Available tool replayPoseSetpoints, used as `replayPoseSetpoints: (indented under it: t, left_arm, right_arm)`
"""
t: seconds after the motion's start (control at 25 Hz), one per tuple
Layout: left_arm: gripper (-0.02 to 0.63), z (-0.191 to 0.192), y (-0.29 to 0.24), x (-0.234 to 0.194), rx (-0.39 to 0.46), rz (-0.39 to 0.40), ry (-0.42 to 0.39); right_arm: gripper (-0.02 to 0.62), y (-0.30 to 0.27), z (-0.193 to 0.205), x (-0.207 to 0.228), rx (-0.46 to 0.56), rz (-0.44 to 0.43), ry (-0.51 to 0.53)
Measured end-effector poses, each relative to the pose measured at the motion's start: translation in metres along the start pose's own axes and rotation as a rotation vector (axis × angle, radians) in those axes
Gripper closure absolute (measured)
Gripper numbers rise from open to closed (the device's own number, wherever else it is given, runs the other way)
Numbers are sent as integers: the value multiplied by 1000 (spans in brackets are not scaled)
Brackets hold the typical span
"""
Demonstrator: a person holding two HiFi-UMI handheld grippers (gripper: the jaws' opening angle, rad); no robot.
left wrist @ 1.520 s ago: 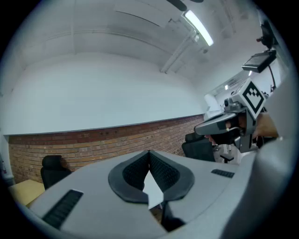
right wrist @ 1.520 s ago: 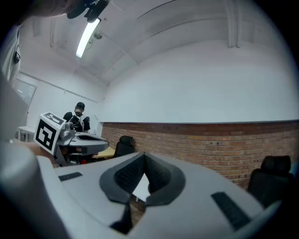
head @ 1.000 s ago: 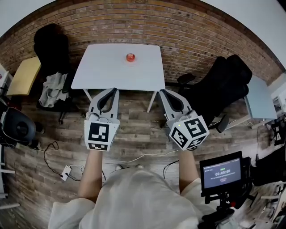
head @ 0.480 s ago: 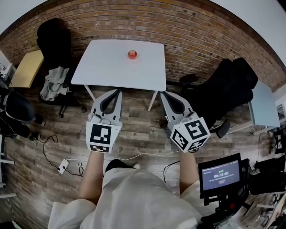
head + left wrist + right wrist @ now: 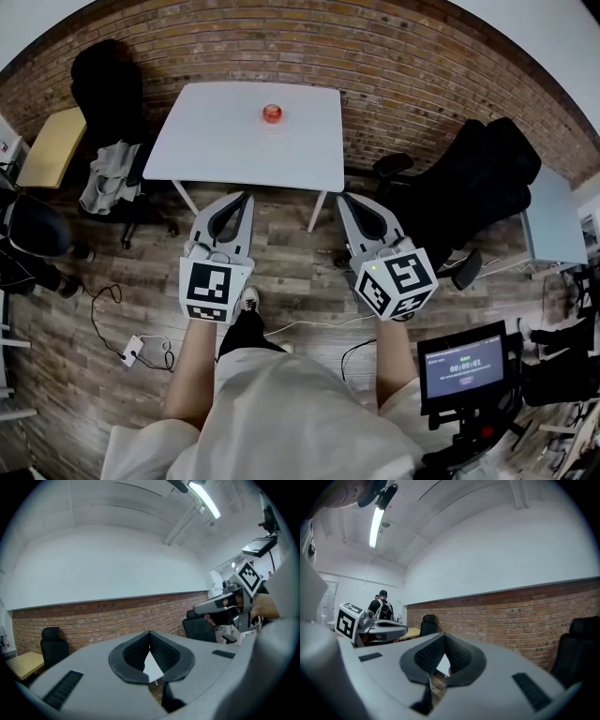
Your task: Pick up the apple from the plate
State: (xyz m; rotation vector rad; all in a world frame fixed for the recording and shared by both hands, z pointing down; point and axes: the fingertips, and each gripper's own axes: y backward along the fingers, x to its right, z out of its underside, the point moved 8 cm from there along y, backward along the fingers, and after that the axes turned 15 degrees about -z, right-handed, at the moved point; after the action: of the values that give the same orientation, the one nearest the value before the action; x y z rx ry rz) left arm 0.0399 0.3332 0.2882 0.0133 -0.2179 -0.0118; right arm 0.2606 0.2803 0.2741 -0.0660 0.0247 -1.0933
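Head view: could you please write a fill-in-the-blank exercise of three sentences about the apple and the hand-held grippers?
1. The apple lies on a white ___.
2. The wall behind it is made of ___.
3. The left hand-held gripper and the right hand-held gripper are both ___ (open/shut), well short of the apple.
Missing words: table; brick; shut.

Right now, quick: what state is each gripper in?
Left gripper: closed, holding nothing.
Right gripper: closed, holding nothing.
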Motion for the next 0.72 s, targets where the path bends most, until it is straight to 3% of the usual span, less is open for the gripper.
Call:
replayPoseSetpoints:
  t: [0.72]
  left_arm:
    - [600,29,-138,-55,-11,57,41]
  right_arm:
    - [592,-110,-8,81,-18,50,3]
